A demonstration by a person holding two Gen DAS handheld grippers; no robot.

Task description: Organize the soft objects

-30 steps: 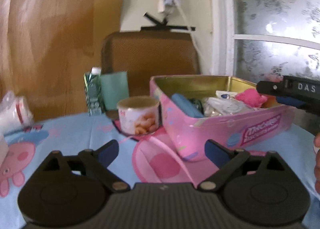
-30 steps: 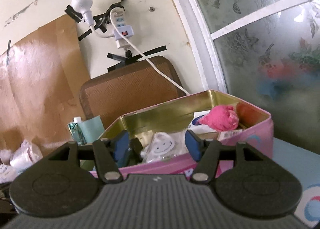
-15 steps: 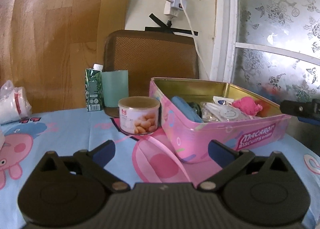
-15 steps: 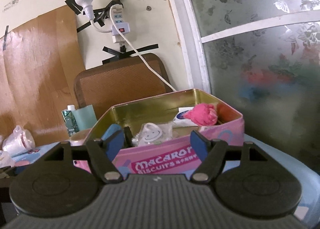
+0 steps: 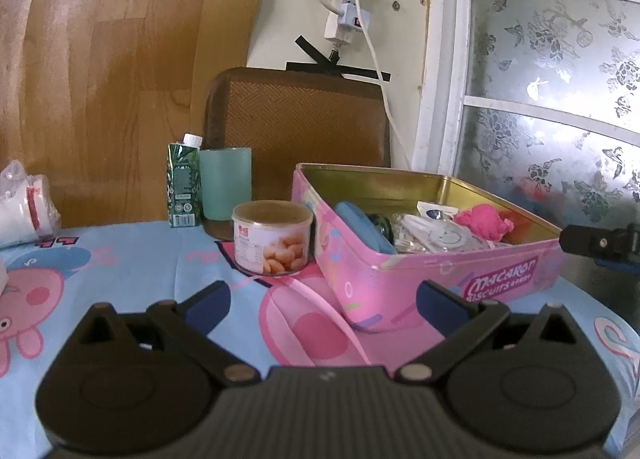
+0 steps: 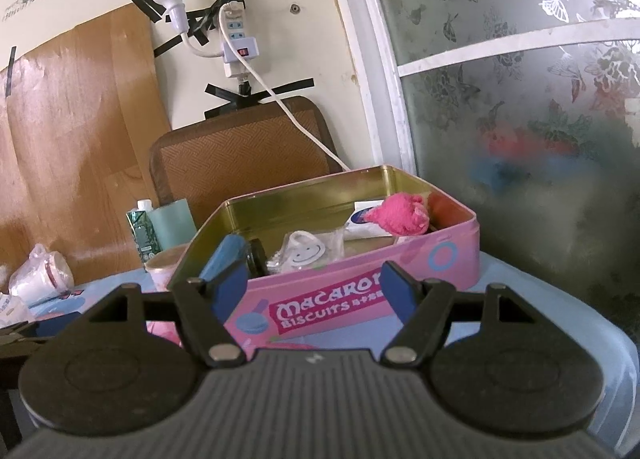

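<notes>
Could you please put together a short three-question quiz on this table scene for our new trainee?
1. True or false: the pink fuzzy toy lies inside the pink biscuit tin.
2. Which stands nearest the tin's left side in the left wrist view? A. green carton B. snack can C. teal cup
3. Fill in: both the left hand-held gripper and the right hand-held gripper are ____ and hold nothing.

Key: 1 true; 2 B; 3 open.
</notes>
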